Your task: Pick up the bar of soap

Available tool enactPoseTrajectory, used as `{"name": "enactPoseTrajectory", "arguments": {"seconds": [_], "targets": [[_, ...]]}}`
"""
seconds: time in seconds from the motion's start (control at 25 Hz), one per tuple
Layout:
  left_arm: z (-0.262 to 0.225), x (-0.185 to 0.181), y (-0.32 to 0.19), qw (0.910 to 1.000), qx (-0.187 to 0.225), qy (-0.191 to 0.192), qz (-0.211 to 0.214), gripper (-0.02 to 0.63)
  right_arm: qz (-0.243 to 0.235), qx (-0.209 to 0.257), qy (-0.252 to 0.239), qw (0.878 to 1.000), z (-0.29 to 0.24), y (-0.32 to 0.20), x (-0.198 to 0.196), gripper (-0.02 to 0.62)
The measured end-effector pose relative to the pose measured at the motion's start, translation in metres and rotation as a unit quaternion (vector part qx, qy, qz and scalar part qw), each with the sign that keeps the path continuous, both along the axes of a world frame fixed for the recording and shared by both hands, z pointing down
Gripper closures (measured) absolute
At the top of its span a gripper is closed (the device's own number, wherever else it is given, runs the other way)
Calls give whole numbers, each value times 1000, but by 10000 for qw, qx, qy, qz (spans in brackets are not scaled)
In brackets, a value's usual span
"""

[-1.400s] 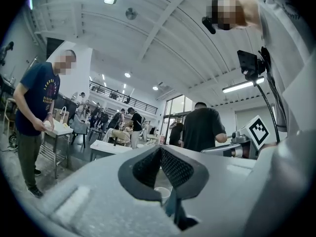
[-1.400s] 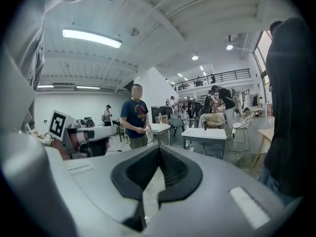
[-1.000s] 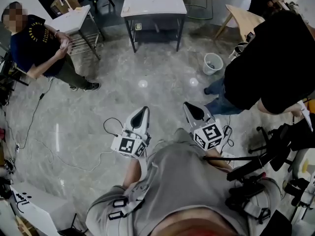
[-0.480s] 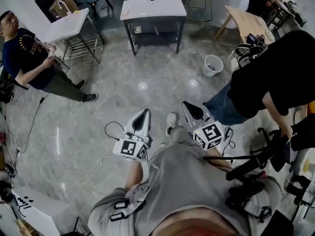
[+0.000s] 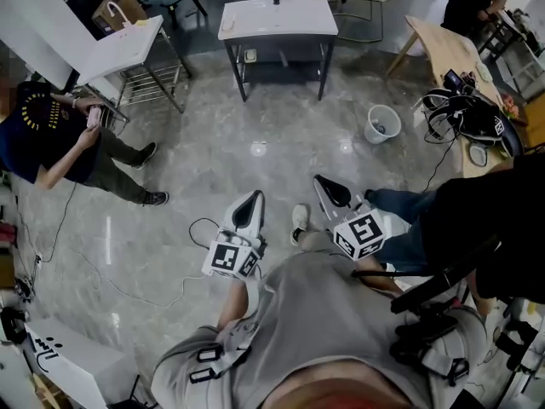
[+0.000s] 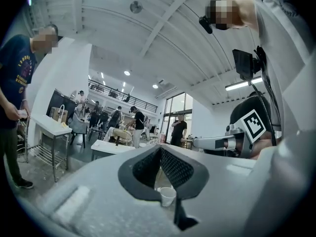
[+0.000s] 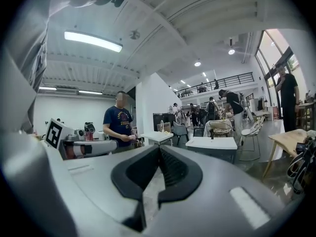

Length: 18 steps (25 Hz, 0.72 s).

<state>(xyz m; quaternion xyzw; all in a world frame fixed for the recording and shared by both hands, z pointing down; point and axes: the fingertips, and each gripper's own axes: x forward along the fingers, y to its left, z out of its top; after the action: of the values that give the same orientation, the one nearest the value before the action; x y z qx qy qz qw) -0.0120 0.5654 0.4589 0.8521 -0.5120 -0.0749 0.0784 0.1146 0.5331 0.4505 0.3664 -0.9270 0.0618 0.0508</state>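
Note:
No bar of soap can be made out in any view. In the head view my left gripper (image 5: 249, 204) and right gripper (image 5: 329, 189) are held side by side above the grey stone floor, both pointing ahead, level. The left gripper (image 6: 159, 154) has its jaws shut together with nothing between them. In its own view, the right gripper (image 7: 159, 154) is shut and empty too. Each gripper view catches the other gripper's marker cube at its edge.
A white table (image 5: 278, 15) stands ahead, and a white sink stand (image 5: 119, 45) at the far left. A white bucket (image 5: 381, 123) sits on the floor to the right. One person (image 5: 51, 135) is at the left, another in black (image 5: 485, 220) at the right, beside a wooden table (image 5: 451, 49). Cables (image 5: 119, 284) trail at the left.
Both grippers have travelled forward with the person; the floor, bucket and tables have slid nearer. The person in black has shifted right, uncovering the wooden table. Both jaws stay shut.

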Motion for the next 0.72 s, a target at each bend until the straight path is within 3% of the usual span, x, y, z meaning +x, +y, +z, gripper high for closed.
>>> {"name": "enactPoseTrajectory", "arguments": {"seconds": [0.72], "targets": [[-7,-3,-192,9998,-157,-93,-97,609,104,-67,-151,9998,11,-198,12,594]]}}
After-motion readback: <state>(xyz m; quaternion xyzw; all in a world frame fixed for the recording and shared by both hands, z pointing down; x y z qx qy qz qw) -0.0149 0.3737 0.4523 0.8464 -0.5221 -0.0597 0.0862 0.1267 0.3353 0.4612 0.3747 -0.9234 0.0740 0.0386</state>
